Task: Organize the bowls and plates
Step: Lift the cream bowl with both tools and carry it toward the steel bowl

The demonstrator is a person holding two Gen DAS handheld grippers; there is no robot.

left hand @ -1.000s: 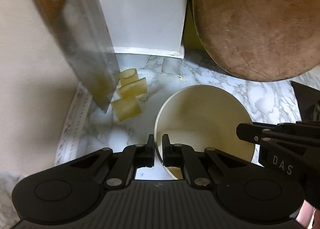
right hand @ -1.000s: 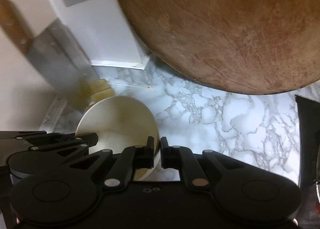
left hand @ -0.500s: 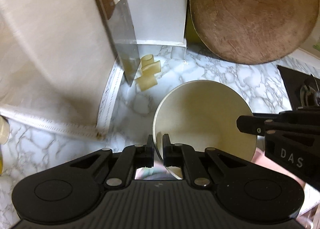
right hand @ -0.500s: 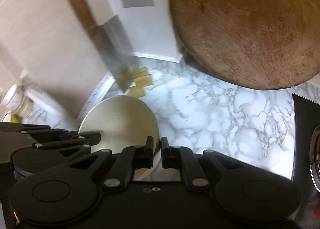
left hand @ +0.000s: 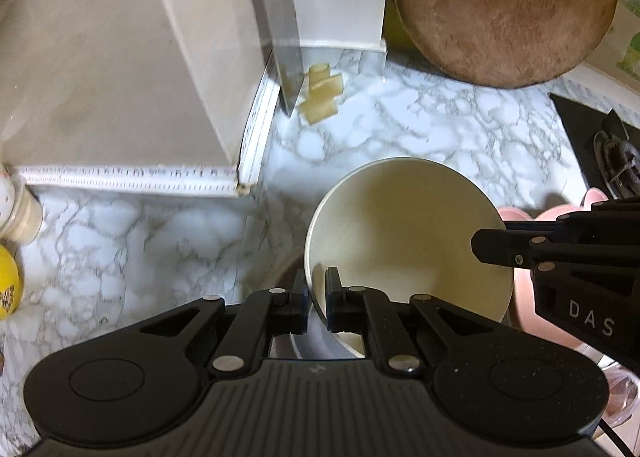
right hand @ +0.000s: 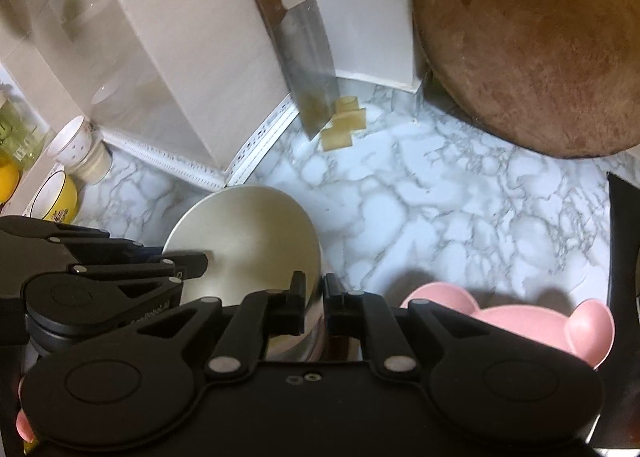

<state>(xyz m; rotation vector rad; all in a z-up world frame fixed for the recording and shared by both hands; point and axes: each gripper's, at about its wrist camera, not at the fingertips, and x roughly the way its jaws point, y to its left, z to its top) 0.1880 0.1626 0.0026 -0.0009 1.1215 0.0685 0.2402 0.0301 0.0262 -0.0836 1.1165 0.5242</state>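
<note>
We have the cream bowl (left hand: pixel 404 233) carried off the surface (left hand: pixel 440 125), held by both grippers at once. Left gripper (left hand: pixel 316 293) is pinching the bowl's near-left rim, one finger inside, one outside. Right gripper (right hand: pixel 316 297) is pinching the opposite rim the same way. Bowl hangs tilted, over the near part of the marble surface, just beside the pink bear-shaped dish (right hand: pixel 508 321)

Risks from here, as we judge them:
- both grips are thin rim pinches, so if the two hands drift apart or twist out of sync, the rim slides out of one pinch and the bowl swings or drops
- pink dish sits close under the right gripper, so a low pass clips it
- cleaver (right hand: pixel 308 69) leans upright against the far wall with the round wooden board (right hand: pixel 532 45) propped to its right, and any push toward the far side could knock either over
- something grey shows under the bowl behind the left gripper, possibly another dish. We can't tell, so lowering blind there is a gamble

View differences:
- right wrist shows the pink dish's ears and full outline, plus the yellow bowl (right hand: pixel 56 193) and patterned cup (right hand: pixel 76 145) at far left. Left wrist only catches slivers of these
- left wrist shows the bowl's interior, which is empty, and the stove burner (left hand: pixel 616 161) at the right edge
- both show the pale yellow blocks (left hand: pixel 320 93) by the cleaver blade
</note>
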